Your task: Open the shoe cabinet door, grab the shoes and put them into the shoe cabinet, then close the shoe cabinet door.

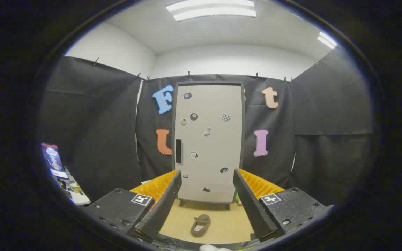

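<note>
One shoe cabinet stands mid-frame, its flat pale door shut, with one dark bar handle. One rounded brown shoe lies lower centre on the wooden floor, between the hand-held gripper's wide-spread, ridged fingers.

Hidden or unclear items, for your record:

- Shoe cabinet: you see its shut door only; the inside is concealed. The lower corners sit behind the fingers of your gripper, which stand wide apart with nothing between them.
- Stickers on the door: too small for you to make out.
- Shoe on the floor between the fingers: one in sight, detail too small to tell.
- Small green object at the cabinet's foot: mostly behind one finger, unidentifiable.
- Screen beside the booth cloth: cut off at the rim, contents blurred.
</note>
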`<state>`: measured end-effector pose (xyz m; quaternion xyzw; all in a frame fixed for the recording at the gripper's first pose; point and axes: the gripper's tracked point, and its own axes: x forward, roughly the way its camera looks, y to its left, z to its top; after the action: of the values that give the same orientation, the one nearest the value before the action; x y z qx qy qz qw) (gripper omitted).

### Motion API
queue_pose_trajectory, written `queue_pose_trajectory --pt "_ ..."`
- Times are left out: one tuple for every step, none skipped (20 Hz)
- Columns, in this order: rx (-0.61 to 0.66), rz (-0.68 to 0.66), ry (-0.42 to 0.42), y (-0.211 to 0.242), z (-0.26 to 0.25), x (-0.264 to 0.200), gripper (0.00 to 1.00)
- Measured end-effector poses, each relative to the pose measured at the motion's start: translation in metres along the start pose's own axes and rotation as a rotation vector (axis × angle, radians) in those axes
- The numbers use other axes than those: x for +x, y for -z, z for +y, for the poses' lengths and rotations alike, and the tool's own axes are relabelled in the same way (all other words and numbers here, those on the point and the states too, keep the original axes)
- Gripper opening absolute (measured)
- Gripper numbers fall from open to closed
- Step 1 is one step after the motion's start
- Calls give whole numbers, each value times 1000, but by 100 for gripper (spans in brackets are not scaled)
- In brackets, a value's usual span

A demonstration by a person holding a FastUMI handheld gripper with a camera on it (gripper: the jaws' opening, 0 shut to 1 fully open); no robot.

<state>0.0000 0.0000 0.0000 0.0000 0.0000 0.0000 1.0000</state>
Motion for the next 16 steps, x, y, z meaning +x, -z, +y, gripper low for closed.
queue_pose_trajectory --pt "-2 1 0 2 0 1 98" --pt "-4 7 0 3 1 2 98" --pt "-5 7 1 5 2 2 98" --pt "-6 9 5 7 2 3 98" --pt "-6 5 13 7 2 3 98" --pt "-7 7 22 7 3 5 98" --pt "-11 12 23 8 4 6 98" --pt "-13 12 22 9 7 10 98" --pt "-14 14 19 9 10 12 98" --pt "-18 13 18 8 11 14 98" --pt "-24 8 20 7 12 17 98" --pt "-27 10 21 8 14 21 98" --pt "-26 11 20 11 19 25 98" --pt "-23 16 20 13 22 27 98" --pt "-23 17 20 15 24 29 98" --pt "-24 16 26 15 24 32 98"
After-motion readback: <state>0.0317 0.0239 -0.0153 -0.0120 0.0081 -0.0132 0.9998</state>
